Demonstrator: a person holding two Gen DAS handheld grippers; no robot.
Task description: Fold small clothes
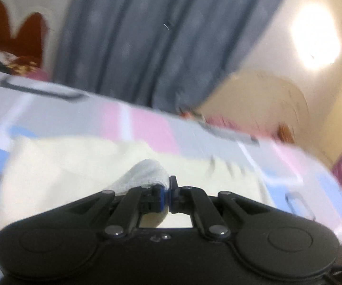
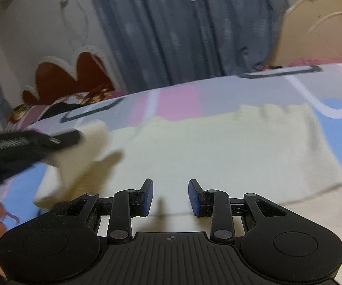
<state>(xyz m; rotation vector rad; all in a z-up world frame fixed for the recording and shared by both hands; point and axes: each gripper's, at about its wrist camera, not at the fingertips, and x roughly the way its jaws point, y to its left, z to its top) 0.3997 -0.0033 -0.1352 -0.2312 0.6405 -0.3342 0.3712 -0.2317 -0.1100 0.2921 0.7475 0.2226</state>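
Note:
A cream knitted garment (image 2: 218, 147) lies spread flat on the patterned bed sheet (image 2: 178, 99). My left gripper (image 1: 167, 197) is shut on a bunched fold of the garment (image 1: 145, 173) and holds it lifted above the bed. In the right wrist view the left gripper (image 2: 71, 137) shows at the far left with the lifted cream corner (image 2: 88, 147) hanging from it. My right gripper (image 2: 171, 197) is open and empty, hovering just above the near edge of the garment.
A grey-blue curtain (image 2: 182, 28) hangs behind the bed. A cream headboard (image 2: 318, 28) stands at the right and a red scalloped headboard (image 2: 69, 76) at the left, with a patterned pillow (image 2: 59, 106) below it. The sheet shows pink, blue and lilac blocks.

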